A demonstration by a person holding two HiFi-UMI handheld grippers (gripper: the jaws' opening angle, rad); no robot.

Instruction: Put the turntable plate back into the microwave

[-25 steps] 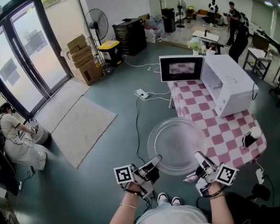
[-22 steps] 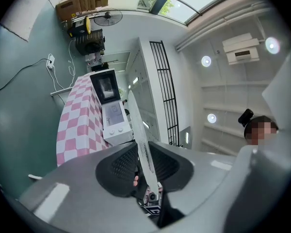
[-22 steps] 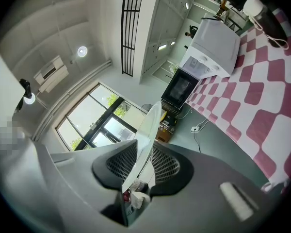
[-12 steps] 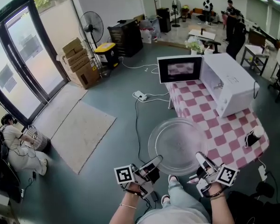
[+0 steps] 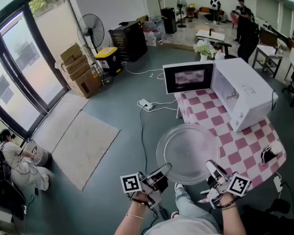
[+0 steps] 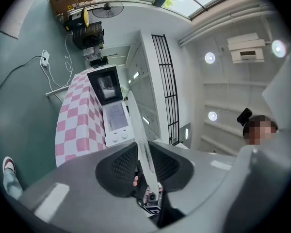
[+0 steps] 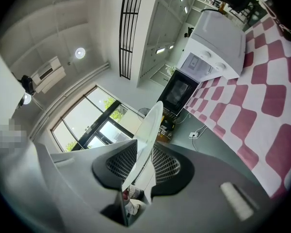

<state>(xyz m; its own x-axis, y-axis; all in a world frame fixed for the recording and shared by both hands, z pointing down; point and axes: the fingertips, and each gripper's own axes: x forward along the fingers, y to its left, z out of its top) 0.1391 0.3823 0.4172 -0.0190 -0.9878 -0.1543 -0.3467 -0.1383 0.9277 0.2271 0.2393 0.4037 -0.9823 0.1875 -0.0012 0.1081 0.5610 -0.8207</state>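
A clear round glass turntable plate (image 5: 188, 153) is held level in front of me, over the floor and the near edge of the table. My left gripper (image 5: 164, 169) is shut on its near left rim, and the plate (image 6: 138, 135) shows edge-on between the dark pads. My right gripper (image 5: 210, 166) is shut on the near right rim, with the plate (image 7: 148, 132) edge-on between its pads too. The white microwave (image 5: 242, 93) stands on the far end of the table with its door (image 5: 188, 77) swung open to the left. The microwave (image 6: 111, 110) also shows in the left gripper view.
The table wears a red-and-white checked cloth (image 5: 235, 146); a small dark and white object (image 5: 269, 153) lies at its right edge. A power strip and cable (image 5: 147, 104) lie on the floor left of the table. A standing fan (image 5: 90, 33), boxes (image 5: 78, 67) and a seated person (image 5: 14, 155) are at the left.
I have stepped toward the table with the plate held in both grippers; the microwave and table have drawn a little nearer and shifted in view. The grip on the plate is unchanged.
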